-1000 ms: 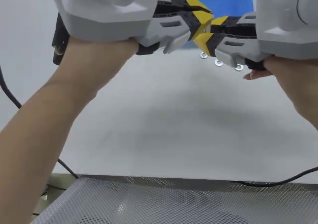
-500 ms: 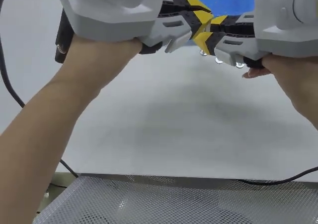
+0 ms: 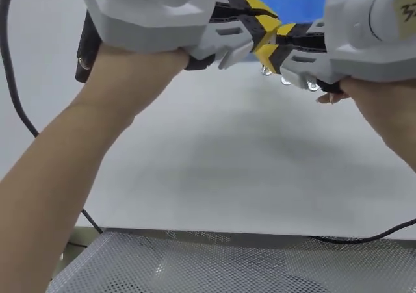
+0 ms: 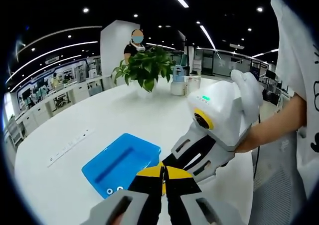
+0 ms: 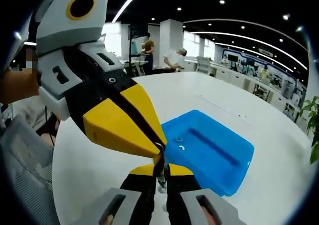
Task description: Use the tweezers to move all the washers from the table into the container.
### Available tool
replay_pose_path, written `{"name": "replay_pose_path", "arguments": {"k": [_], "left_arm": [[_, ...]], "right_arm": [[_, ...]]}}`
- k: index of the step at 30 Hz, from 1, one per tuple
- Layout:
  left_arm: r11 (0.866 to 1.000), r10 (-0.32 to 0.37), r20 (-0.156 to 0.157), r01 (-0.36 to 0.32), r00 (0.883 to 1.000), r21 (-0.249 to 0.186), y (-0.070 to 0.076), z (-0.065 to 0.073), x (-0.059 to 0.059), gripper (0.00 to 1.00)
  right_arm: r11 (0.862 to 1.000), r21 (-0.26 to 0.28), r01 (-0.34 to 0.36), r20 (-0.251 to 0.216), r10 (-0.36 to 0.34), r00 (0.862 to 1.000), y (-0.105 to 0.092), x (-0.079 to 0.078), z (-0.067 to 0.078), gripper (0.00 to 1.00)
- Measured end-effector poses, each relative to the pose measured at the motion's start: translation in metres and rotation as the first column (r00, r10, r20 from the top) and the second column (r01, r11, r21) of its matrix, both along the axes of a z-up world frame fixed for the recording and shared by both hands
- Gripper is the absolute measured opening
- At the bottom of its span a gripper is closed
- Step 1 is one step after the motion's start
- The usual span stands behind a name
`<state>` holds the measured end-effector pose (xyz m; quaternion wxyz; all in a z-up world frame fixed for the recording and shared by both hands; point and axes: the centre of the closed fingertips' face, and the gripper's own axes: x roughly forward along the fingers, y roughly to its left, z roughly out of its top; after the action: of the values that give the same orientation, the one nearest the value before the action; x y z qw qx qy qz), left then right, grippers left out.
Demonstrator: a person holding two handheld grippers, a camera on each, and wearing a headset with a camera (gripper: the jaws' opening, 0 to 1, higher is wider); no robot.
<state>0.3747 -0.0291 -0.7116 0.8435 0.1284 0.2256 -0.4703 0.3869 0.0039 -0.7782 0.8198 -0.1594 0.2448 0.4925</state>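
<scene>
Head view looks down on a white, smooth table (image 3: 214, 156); its far part is hidden behind the two hand-held tools. The left gripper (image 3: 263, 25) comes from the left and the right gripper (image 3: 279, 45) from the right. Both have grey-white plastic shells and black jaws with yellow wedge tips, and the tips meet over the far middle of the table.

In the left gripper view its jaws stand almost together, with only a thin dark slit between. In the right gripper view it is the same. If something thin is held in either slit, I cannot tell. The tweezers I cannot make out with certainty.

A blue container (image 5: 209, 145), shallow and rectangular, lies on the table just behind the tips. In the head view it is cut off by the top edge.

Three small shiny washers (image 3: 286, 80) lie on the table under the right gripper, partly covered by it. In the right gripper view two more small rings lie inside the container.
</scene>
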Motion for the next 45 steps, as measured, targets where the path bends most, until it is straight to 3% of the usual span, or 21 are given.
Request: {"name": "replay_pose_path", "arguments": {"k": [10, 22, 31, 40, 45], "left_arm": [[1.0, 0.0, 0.029, 0.0, 1.0, -0.009, 0.005, 0.019, -0.002, 0.0], [1.0, 0.005, 0.105, -0.004, 0.994, -0.016, 0.007, 0.047, 0.002, 0.0], [1.0, 0.016, 0.12, -0.013, 0.993, -0.022, 0.011, 0.055, 0.002, 0.0], [0.998, 0.054, 0.162, -0.048, 0.985, -0.036, 0.016, 0.064, 0.021, 0.0], [0.997, 0.078, 0.165, -0.073, 0.983, -0.033, 0.017, 0.053, 0.035, 0.0]], "right_arm": [[1.0, 0.001, -0.011, 0.039, 0.011, 0.999, 0.004, -0.003, 0.022, 0.03], [1.0, 0.02, -0.017, 0.097, 0.015, 0.995, 0.009, 0.004, 0.05, 0.03], [0.999, 0.025, -0.022, 0.124, 0.019, 0.992, 0.013, 0.007, 0.056, 0.03], [0.999, 0.045, -0.014, 0.166, 0.006, 0.986, 0.02, 0.029, 0.068, 0.03], [0.999, 0.033, 0.002, 0.175, -0.008, 0.985, 0.02, 0.043, 0.058, 0.03]]}}
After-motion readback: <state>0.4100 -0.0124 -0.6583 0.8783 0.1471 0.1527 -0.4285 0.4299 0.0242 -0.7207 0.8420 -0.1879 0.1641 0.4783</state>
